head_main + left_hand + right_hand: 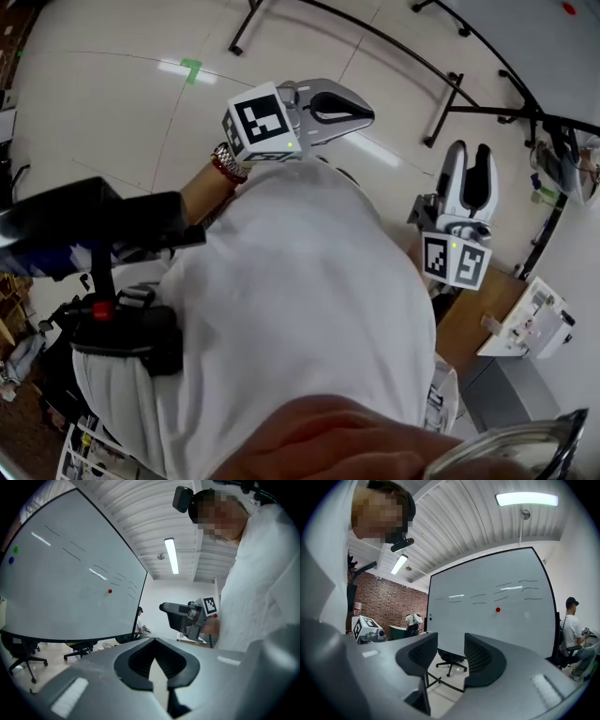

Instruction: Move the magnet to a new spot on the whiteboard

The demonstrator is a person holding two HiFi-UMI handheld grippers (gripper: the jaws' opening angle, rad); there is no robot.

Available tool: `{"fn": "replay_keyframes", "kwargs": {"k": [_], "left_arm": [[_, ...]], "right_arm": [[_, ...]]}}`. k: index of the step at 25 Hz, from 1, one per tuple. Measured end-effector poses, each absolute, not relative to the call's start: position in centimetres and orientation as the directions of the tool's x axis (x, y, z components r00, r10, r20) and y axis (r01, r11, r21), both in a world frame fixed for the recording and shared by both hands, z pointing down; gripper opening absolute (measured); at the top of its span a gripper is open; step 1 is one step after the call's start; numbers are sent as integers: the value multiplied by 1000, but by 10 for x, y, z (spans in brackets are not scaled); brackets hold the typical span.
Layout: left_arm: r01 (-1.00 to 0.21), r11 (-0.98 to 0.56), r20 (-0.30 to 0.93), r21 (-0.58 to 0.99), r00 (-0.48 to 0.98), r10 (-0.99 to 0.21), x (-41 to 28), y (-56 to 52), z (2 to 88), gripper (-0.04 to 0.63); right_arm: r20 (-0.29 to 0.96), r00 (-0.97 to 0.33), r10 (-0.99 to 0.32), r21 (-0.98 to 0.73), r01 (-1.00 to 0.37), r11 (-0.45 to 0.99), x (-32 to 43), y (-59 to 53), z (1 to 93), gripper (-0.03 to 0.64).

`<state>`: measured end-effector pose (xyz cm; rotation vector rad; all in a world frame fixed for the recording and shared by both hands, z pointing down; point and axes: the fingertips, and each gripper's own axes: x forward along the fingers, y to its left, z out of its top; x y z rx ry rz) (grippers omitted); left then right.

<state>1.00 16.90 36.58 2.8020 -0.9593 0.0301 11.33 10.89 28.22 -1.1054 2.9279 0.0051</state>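
Right gripper view: the red magnet point(498, 609) is being shown stuck on the whiteboard point(459, 616), right of centre, well apart from both tools. The right tool point(451, 643) is being held with its jaws apart, nothing between them, facing the board. The left tool point(154, 641) is being held with its jaws closed together, empty. A green magnet point(16, 549) and a blue magnet point(11, 560) are being shown near the board's left edge.

Small red magnet point(498, 609) clings to the upright whiteboard point(487, 632).
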Motion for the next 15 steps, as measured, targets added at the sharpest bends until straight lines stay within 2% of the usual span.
{"fn": "replay_keyframes", "kwargs": {"k": [9, 15], "left_arm": [[-563, -818, 79, 116, 826, -558, 31, 167, 362, 6], [-589, -798, 86, 124, 808, -583, 22, 167, 359, 6]], "right_arm": [[-4, -772, -636, 8, -636, 772, 111, 114, 282, 176], [-1, -786, -619, -20, -618, 786, 106, 112, 286, 175]]}}
